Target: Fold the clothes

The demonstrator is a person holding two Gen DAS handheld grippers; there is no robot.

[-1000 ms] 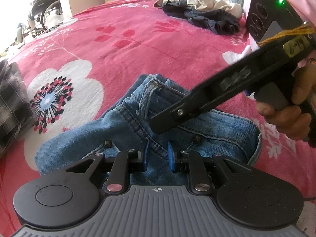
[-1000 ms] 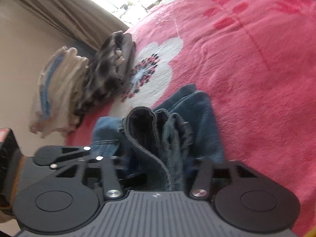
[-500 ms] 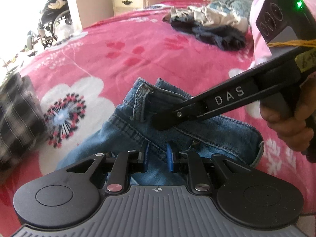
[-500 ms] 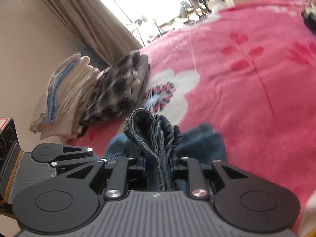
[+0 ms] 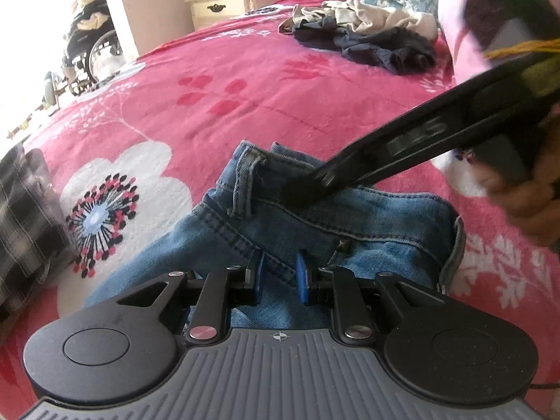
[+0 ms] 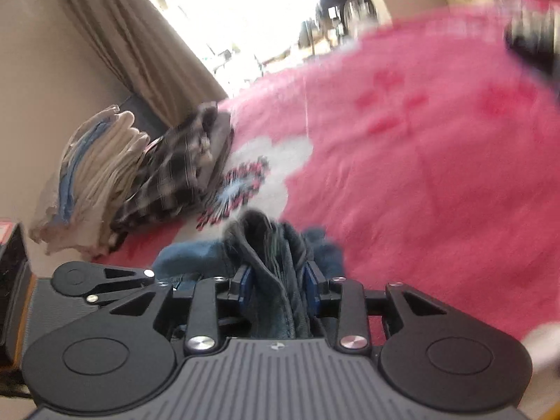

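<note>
Both grippers clamp blue jeans (image 5: 315, 224) on the pink bedspread (image 5: 245, 98): left gripper (image 5: 279, 275) pinches the near edge, right gripper (image 6: 278, 288) grips bunched denim, seemingly waistband, at 6 o'clock.

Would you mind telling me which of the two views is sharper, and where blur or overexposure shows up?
Left wrist view: mostly sharp on the jeans and bedspread, though the right hand-held gripper crossing it is motion-smeared and the doorway at the left is blown out. Right wrist view: blurred across the bedspread, window glare washing out the top, folded stack still readable.
</note>
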